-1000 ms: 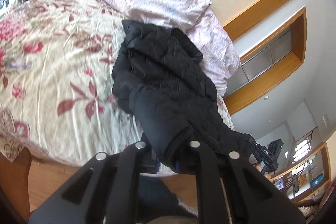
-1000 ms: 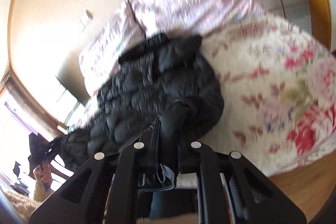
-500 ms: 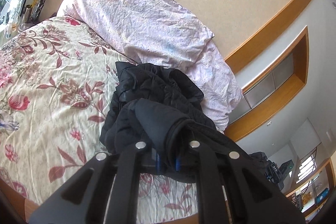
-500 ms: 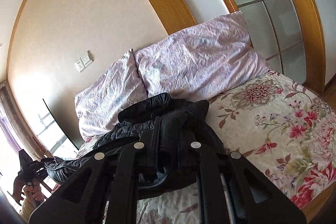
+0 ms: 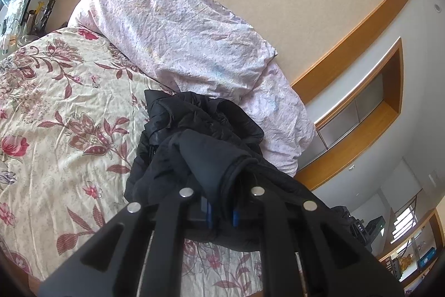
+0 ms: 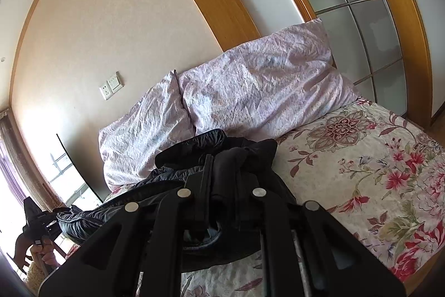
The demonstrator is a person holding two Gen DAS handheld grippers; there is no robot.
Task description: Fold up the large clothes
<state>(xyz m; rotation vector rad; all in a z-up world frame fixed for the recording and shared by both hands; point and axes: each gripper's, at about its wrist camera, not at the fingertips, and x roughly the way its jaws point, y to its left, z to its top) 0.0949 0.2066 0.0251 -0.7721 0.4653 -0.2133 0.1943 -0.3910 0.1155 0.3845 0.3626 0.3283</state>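
Between the left gripper [image 5: 221, 209] pads: black cuff of the quilted jacket [image 5: 194, 135], clamped tight. Same at right gripper [image 6: 221, 209], shut on a dark hem fold. Likely soft, puffy, slick-shelled, light but bulky; best pinched at cuffs and hems. Stretched across floral bedspread [image 5: 64, 102] below pink pillows [image 5: 180, 27]. Both pitched slightly downward, raised off bed.

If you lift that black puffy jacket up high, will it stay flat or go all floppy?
Probably floppy: the black jacket already sags in bunches between the left gripper and right gripper, both shut on it. Its quilted puffiness suggests it is light for its bulk. The shiny shell may be a bit slippery.
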